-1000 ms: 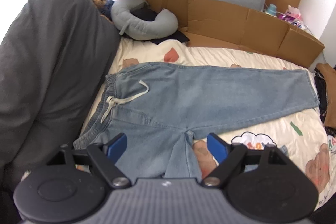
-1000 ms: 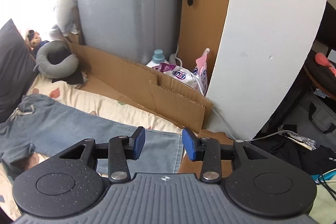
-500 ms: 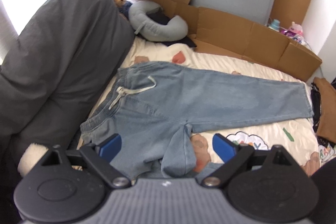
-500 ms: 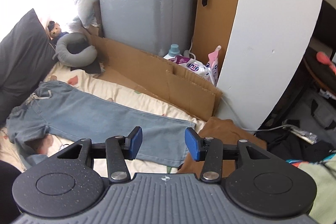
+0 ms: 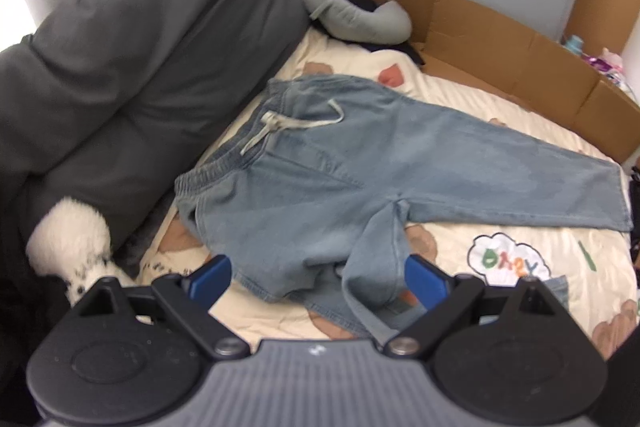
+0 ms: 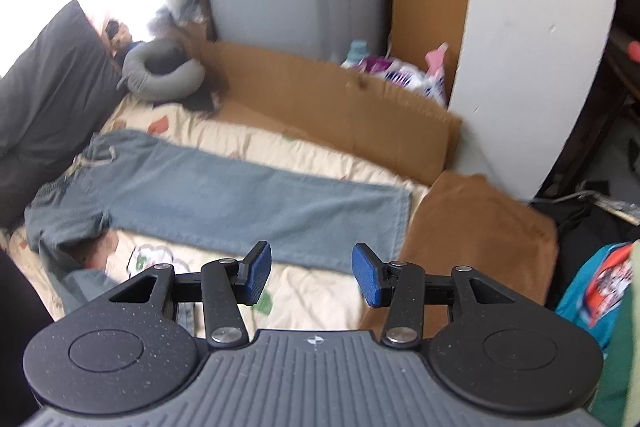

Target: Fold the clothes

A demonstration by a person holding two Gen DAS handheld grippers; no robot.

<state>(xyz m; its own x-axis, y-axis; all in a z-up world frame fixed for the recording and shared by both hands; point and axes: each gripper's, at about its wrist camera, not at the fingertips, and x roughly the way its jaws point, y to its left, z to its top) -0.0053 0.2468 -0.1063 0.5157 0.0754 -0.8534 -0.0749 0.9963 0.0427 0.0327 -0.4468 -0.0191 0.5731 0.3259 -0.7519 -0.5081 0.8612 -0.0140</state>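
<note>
The bed sheet [image 5: 500, 115] fills mid-frame, and the jeans [image 5: 360, 171] are spread flat across it, presumably for folding. The left gripper [image 5: 316, 279], released wide, is poised over the crumpled near leg; the right gripper [image 6: 312, 275], half-open and empty, is aimed at the hem.
</note>
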